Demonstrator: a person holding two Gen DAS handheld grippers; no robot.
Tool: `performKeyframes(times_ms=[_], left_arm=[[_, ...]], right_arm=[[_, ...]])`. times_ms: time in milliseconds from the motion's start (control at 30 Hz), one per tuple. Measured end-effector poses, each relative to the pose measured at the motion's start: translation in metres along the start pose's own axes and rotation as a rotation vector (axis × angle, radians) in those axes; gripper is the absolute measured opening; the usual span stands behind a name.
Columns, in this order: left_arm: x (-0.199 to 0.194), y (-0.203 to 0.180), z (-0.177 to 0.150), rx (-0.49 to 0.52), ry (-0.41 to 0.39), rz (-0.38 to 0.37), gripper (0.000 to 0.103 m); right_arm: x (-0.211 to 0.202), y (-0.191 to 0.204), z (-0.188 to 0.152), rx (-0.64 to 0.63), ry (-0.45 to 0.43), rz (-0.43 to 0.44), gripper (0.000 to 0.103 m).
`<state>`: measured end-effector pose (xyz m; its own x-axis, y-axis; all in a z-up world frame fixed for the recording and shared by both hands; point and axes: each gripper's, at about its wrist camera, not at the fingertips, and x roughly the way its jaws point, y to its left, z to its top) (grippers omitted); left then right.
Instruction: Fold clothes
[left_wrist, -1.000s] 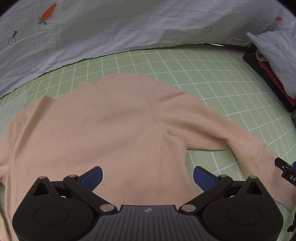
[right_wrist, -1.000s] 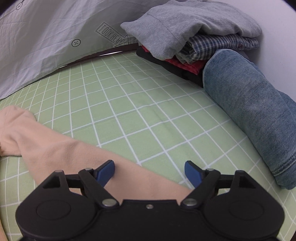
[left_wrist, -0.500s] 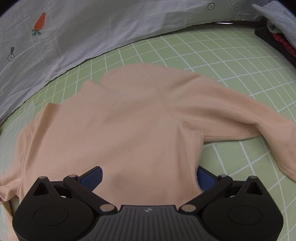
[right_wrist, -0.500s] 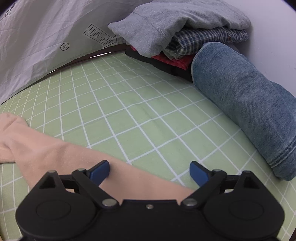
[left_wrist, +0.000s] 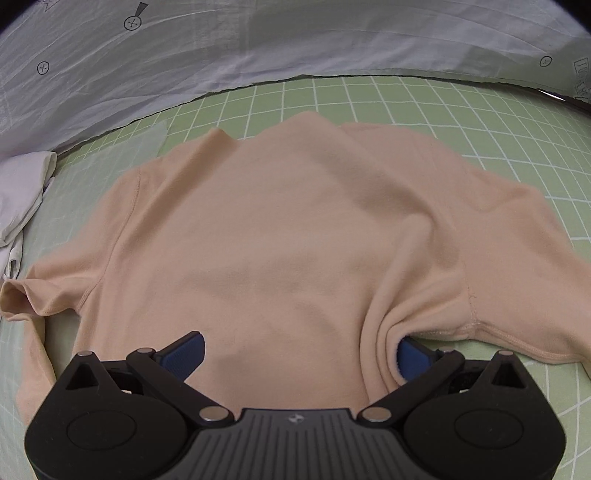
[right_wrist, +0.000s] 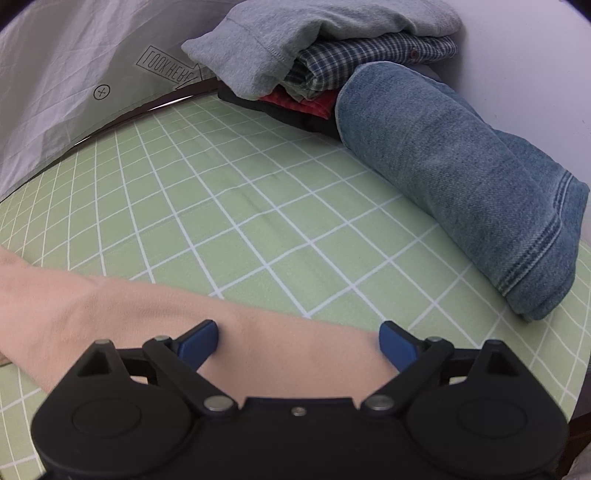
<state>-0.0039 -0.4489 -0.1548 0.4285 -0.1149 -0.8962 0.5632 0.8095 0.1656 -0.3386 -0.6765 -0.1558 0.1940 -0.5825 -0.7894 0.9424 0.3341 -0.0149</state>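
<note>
A peach long-sleeved top (left_wrist: 280, 236) lies spread flat on the green grid mat (left_wrist: 480, 125), collar at the far side. My left gripper (left_wrist: 299, 350) is open low over the top's body near the right armpit; its right finger (left_wrist: 412, 356) is tucked under a fold of the side seam. In the right wrist view the top's sleeve (right_wrist: 155, 317) runs across the mat (right_wrist: 258, 206). My right gripper (right_wrist: 299, 339) is open, its blue fingers standing either side of the sleeve's width.
A stack of folded clothes (right_wrist: 325, 48) with a grey garment on top sits at the far right, with folded blue jeans (right_wrist: 461, 177) beside it. A white cloth (left_wrist: 22, 192) lies at the mat's left edge. A pale sheet (left_wrist: 258, 48) hangs behind.
My left gripper has swung left and dropped onto the top's body; its right finger now sits under the side fold. My right gripper has lowered over the sleeve.
</note>
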Motion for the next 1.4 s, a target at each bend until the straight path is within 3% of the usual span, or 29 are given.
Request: performKeyframes(times_ms=[333,567,667,767,833,900,933,1067,1100,1200,1333,1400], left_arm=[[0.002,0.009,-0.007,-0.01,0.018,-0.017,0.103],[-0.003,0.017,-0.008,-0.055,0.028,-0.075,0.103],[-0.014,0.016,-0.012,-0.055,0.009,-0.133,0.103],[-0.024,0.022,-0.017,-0.068,-0.02,-0.169,0.103],[-0.031,0.027,-0.02,-0.076,-0.041,-0.19,0.103],[-0.038,0.031,-0.024,-0.085,-0.062,-0.21,0.103],[-0.042,0.033,-0.026,-0.089,-0.073,-0.22,0.103],[-0.056,0.047,-0.036,-0.128,-0.116,-0.242,0.103],[-0.058,0.053,-0.039,-0.151,-0.122,-0.237,0.103],[-0.062,0.076,-0.054,-0.224,-0.119,-0.202,0.103],[-0.062,0.113,-0.081,-0.304,-0.089,-0.095,0.103],[-0.062,0.126,-0.096,-0.305,-0.067,-0.066,0.103]], right_arm=[[0.001,-0.017,-0.006,0.085,0.031,-0.036,0.101],[0.001,-0.012,-0.004,0.064,0.038,-0.048,0.101],[0.001,-0.014,-0.004,0.084,0.036,-0.016,0.096],[-0.003,-0.009,-0.002,0.014,0.007,0.03,0.067],[-0.006,-0.004,-0.001,-0.041,-0.016,0.065,0.034],[-0.006,-0.002,0.002,-0.085,-0.029,0.068,0.02],[-0.004,-0.003,0.003,-0.097,-0.037,0.055,0.019],[0.003,-0.013,0.011,-0.111,-0.061,-0.017,0.021],[0.004,-0.014,0.013,-0.119,-0.061,-0.032,0.026],[-0.004,-0.014,0.016,-0.12,-0.08,-0.077,0.055],[-0.026,-0.003,0.007,-0.08,-0.094,0.006,0.074],[-0.037,0.018,-0.005,-0.121,-0.084,0.064,0.075]])
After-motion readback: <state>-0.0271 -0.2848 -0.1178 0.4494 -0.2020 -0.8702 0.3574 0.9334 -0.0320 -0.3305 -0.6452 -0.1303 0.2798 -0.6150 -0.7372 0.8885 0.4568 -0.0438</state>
